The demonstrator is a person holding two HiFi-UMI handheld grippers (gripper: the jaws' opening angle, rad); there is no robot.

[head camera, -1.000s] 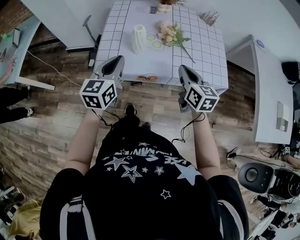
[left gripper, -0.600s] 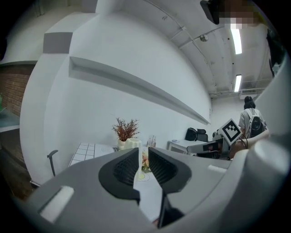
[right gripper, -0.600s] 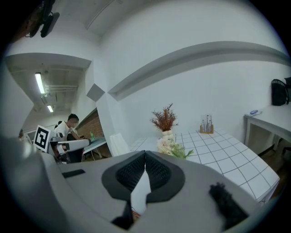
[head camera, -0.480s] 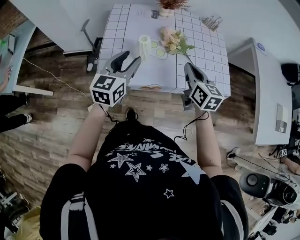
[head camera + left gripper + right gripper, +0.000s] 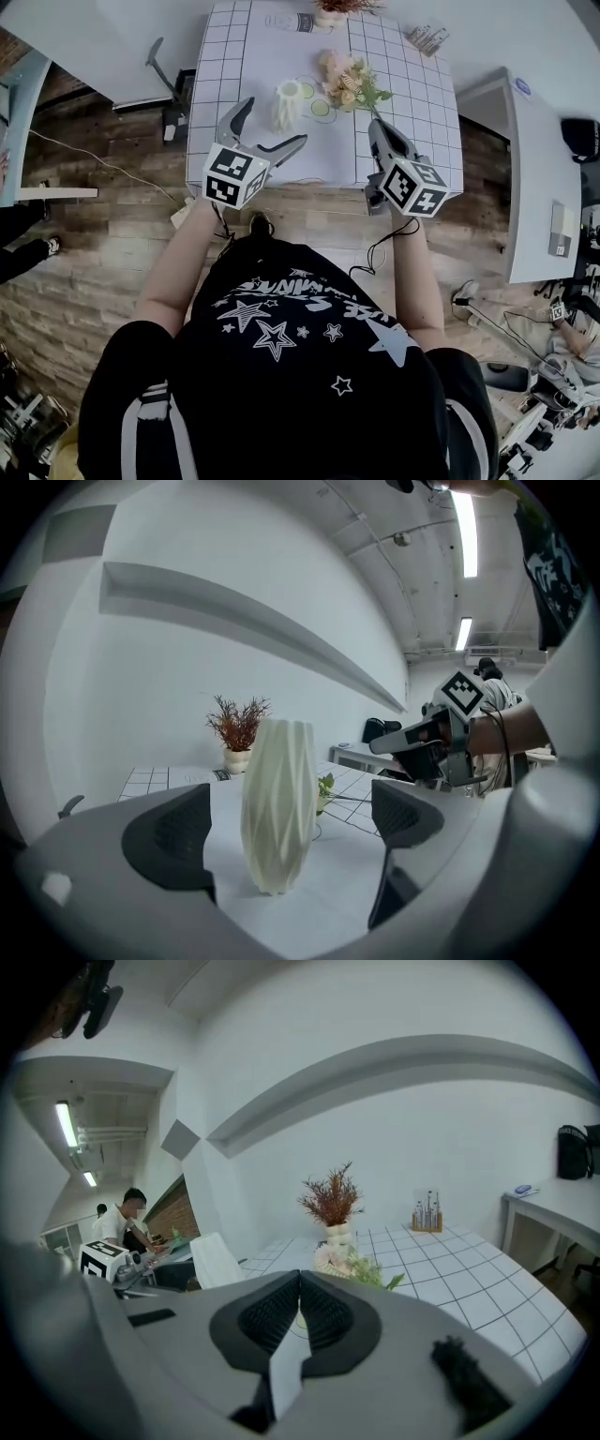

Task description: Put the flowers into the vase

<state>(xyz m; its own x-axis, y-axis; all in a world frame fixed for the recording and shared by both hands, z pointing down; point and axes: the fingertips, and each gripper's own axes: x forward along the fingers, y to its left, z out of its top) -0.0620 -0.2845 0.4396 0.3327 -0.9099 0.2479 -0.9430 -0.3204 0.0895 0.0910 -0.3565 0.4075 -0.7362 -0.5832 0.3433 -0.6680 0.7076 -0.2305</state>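
Fingers of left gripper, just opened, bracket vase on gridded table.

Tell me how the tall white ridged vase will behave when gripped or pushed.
The tall white ridged vase looks likely to tip: it stands high on a narrow foot. Its faceted walls look rigid and smooth, so probably somewhat slippery.

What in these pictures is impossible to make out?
Vase inside: head view too small; left gripper view shows only its side.
Flowers stems: right gripper view, behind the shut right gripper.
Potted plant: head view, cut by top edge.
Rack contents: too small in every view.
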